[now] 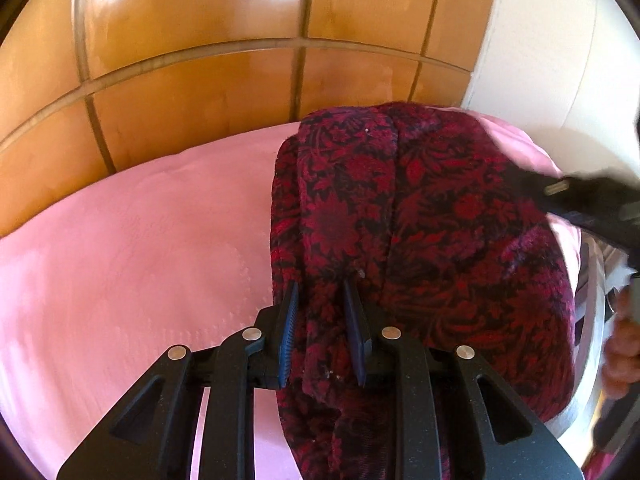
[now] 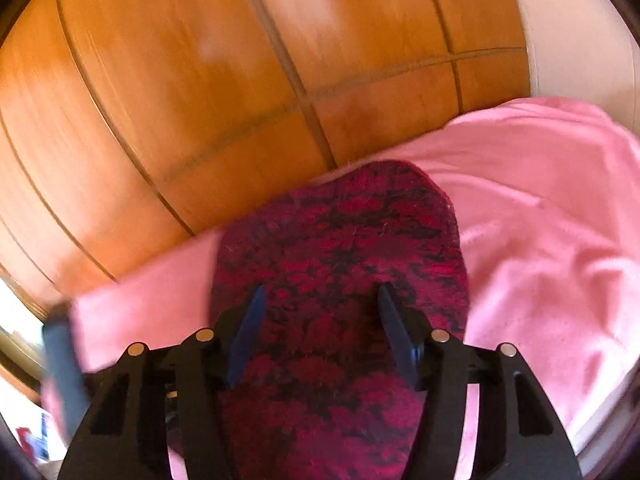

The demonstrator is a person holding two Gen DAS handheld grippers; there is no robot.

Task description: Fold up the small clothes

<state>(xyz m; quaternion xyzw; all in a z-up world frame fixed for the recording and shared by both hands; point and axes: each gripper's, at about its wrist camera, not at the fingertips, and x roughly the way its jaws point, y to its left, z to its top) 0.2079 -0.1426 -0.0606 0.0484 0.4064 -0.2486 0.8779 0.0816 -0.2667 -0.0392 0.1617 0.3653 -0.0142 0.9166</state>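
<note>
Left tool (image 1: 320, 300) pinching a raised fold of red floral cloth (image 1: 420, 220), right tool (image 2: 320, 308) wide apart above it, seemingly gripping nothing, pink sheet (image 1: 140, 240) beneath, wooden panels (image 1: 200, 40) far behind.

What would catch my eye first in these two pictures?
The dark red flowered garment lies on a pink sheet. The left gripper pinches a bunched fold of its near edge, while the right gripper hovers open above the cloth. Behind stands a glossy orange wooden panel.
</note>
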